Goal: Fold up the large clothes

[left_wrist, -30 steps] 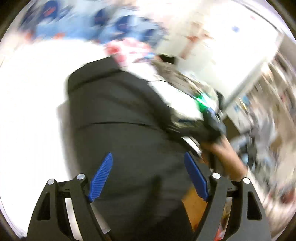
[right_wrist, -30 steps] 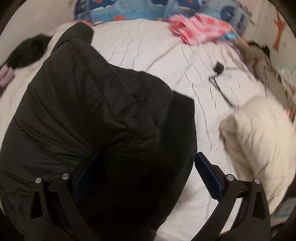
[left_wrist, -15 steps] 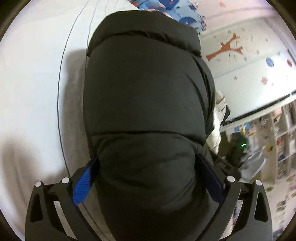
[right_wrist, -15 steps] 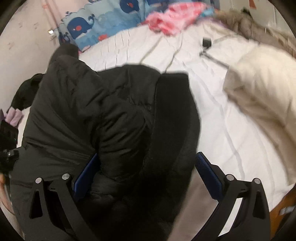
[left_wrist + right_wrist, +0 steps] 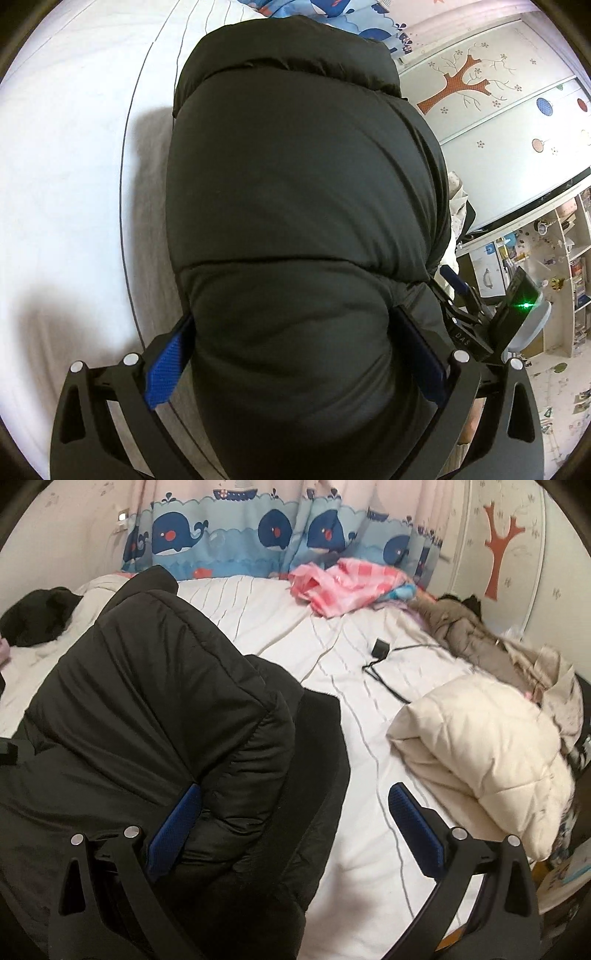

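We see the black puffer jacket [image 5: 303, 206] bunched on the white bed [image 5: 332, 657] — our left hand-held gripper [image 5: 295, 360] straddles its bulging end, jaws at full spread, pads against the fabric. Our right hand-held gripper [image 5: 291, 832] gapes wide, holding nothing — a cream quilted coat [image 5: 480, 746] lies nearby.

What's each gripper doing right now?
Left gripper: wide, straddling the black puffer jacket; grip unclear.
Right gripper: open, holding nothing.
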`<state>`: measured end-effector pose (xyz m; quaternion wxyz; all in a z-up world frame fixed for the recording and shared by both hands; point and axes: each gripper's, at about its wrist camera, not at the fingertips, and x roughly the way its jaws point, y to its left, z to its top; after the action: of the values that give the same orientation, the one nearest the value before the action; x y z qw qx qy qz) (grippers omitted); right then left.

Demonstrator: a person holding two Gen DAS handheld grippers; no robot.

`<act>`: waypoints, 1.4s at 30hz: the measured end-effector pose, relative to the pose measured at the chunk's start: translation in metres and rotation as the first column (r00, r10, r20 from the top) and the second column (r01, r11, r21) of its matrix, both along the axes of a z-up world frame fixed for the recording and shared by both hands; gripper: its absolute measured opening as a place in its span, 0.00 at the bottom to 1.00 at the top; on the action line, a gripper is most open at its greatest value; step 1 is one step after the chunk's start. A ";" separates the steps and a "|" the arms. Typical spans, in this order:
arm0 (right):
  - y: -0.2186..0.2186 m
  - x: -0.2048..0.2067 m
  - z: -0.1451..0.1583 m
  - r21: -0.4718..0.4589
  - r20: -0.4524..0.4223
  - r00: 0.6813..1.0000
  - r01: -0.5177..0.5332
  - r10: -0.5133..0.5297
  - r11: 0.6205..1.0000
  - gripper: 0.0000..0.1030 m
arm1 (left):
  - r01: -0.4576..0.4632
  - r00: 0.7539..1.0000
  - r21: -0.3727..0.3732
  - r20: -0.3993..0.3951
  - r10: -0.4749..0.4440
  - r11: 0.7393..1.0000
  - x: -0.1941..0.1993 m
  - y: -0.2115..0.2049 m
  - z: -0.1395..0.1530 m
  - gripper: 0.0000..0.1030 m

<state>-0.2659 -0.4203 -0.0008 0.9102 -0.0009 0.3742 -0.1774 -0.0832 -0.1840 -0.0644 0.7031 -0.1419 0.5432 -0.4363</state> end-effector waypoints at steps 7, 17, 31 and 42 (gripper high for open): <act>0.003 -0.011 0.016 -0.074 0.077 0.997 0.013 -0.007 0.997 0.94 | -0.012 1.000 0.008 0.005 0.012 1.000 -0.003 0.005 -0.004 0.94; 0.009 -0.022 0.044 -0.110 0.199 0.980 -0.011 0.033 0.994 0.94 | -0.026 1.000 0.012 0.007 0.026 1.000 -0.005 0.003 -0.009 0.94; -0.100 0.014 -0.060 0.825 0.078 0.996 -0.038 -0.047 0.564 0.94 | -0.006 1.000 0.022 0.006 0.006 1.000 -0.006 0.002 -0.006 0.94; -0.120 0.018 -0.098 0.952 0.056 0.998 -0.043 -0.035 0.305 0.94 | -0.078 0.987 -0.090 -0.144 0.065 0.993 0.032 0.024 -0.019 0.94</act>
<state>-0.2480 -0.5405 -0.0984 0.7478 0.5410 0.3765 0.0796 -0.0512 -0.1603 -0.0837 0.6705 -0.2252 0.5646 -0.4253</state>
